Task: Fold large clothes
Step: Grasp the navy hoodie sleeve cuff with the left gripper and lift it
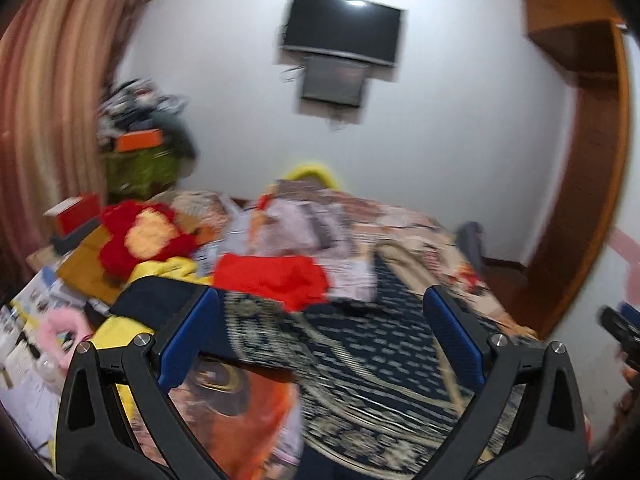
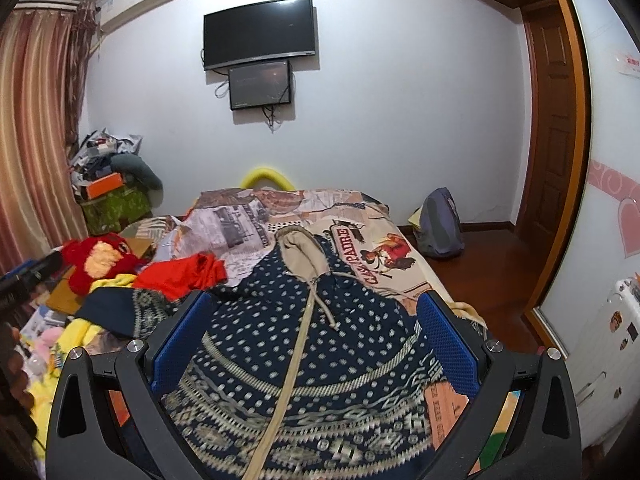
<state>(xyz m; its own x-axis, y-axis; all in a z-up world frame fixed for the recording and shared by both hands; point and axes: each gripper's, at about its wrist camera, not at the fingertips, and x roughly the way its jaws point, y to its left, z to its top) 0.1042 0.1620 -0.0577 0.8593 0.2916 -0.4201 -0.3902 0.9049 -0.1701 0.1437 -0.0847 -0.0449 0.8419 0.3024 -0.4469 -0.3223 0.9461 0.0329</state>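
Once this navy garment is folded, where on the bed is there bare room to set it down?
Freest: the printed bedspread between the navy patterned garment and the bed's right edge, and the far end below the yellow headboard. Crowded: the left side, with the red cloth, red plush and yellow fabric. Both tongs are open.

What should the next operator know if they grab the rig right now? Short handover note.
Left gripper: open, holding nothing, above the bed.
Right gripper: open, holding nothing, over the garment.
Navy patterned hoodie: spread front-up on the bed, beige hood toward the far wall, one sleeve out toward the red cloth.
Done: hoodie laid out; no fold visible.
Left: fold sleeves in, then fold the body. The left view is blurred, so check there first.
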